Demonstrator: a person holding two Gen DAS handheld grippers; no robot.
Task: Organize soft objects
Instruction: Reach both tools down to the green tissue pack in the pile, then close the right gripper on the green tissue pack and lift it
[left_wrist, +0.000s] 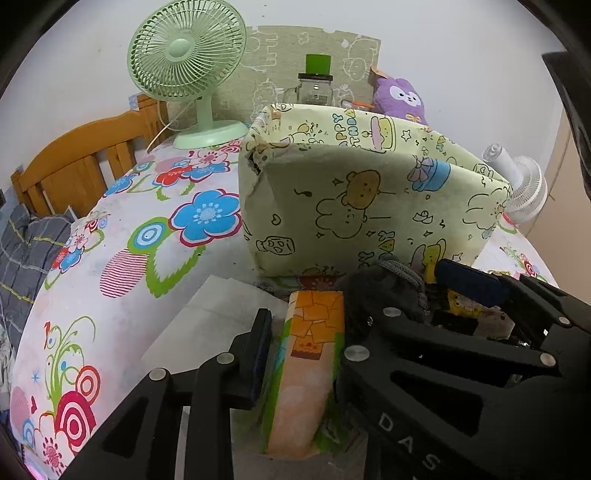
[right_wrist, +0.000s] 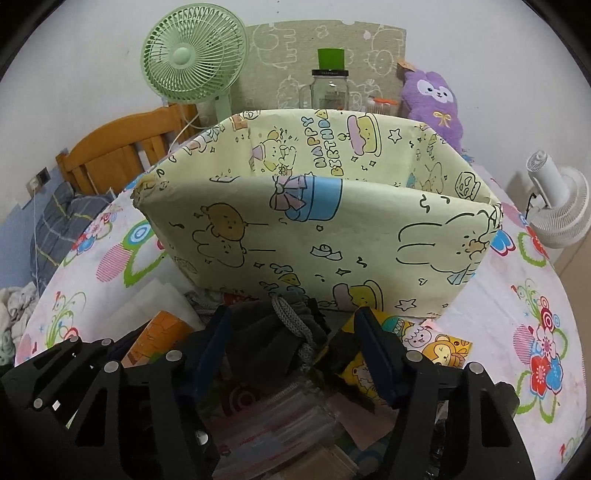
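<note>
The left claw (left_wrist: 301, 354) is closed on a flat soft packet printed with orange blocks and a green edge (left_wrist: 314, 354), which stands on edge between its pads; pinching it by the thin sides looks like the way to lift it clear of the pile without crumpling it. Just beside it, the right claw (right_wrist: 291, 350) stands about half open around a dark grey fleece drawstring pouch with a braided grey cord (right_wrist: 273, 332). The pouch lies between the pads, but whether they press on it yet I cannot tell.

Both items sit in a small heap at the near edge of the desk, on its white cloth printed with bright flowers (left_wrist: 147, 236). The heap also holds a yellow packet with cartoon bears (right_wrist: 439, 350) and a clear plastic sleeve (right_wrist: 280, 410).

Directly behind the heap stands the open pale-yellow box wrapped in cartoon birthday paper (right_wrist: 332, 229), its near wall touching or nearly touching the pouch. It is probably where the soft things go, being so close.

Behind the box stand a mint-green fan (right_wrist: 192, 59), a glass jar with a black lid (right_wrist: 328, 92) and a purple plush toy (right_wrist: 436, 99); a white fan (right_wrist: 554, 206) stands to the right.
</note>
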